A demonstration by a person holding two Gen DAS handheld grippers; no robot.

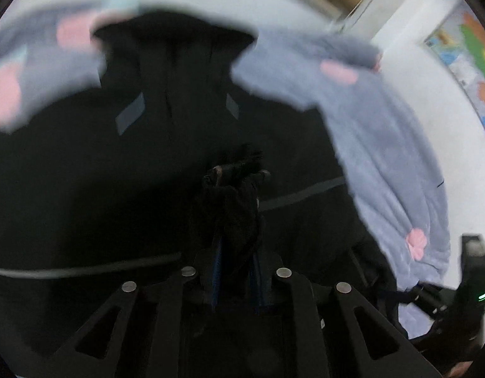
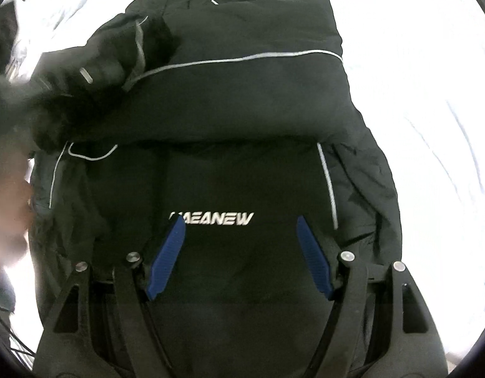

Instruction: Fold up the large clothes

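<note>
A black hooded jacket [image 2: 242, 110] with thin grey piping and white lettering lies flat on a white sheet [image 2: 415, 126]. One sleeve [image 2: 116, 63] is drawn across its chest and looks blurred. My right gripper [image 2: 239, 219] hangs open just over the lettering, its blue pads [image 2: 166, 258] wide apart and empty. In the left wrist view the same jacket [image 1: 116, 173] fills the dark middle. My left gripper [image 1: 236, 189] is shut on a bunch of the jacket's black fabric [image 1: 239, 220], which hides its fingertips.
A lilac fleece garment [image 1: 384, 157] with pink patches lies around the jacket's top and right side. A black device with a green light [image 1: 472, 283] sits at the lower right. A coloured map [image 1: 472, 53] hangs on the wall. A blurred hand [image 2: 6, 204] is at the left edge.
</note>
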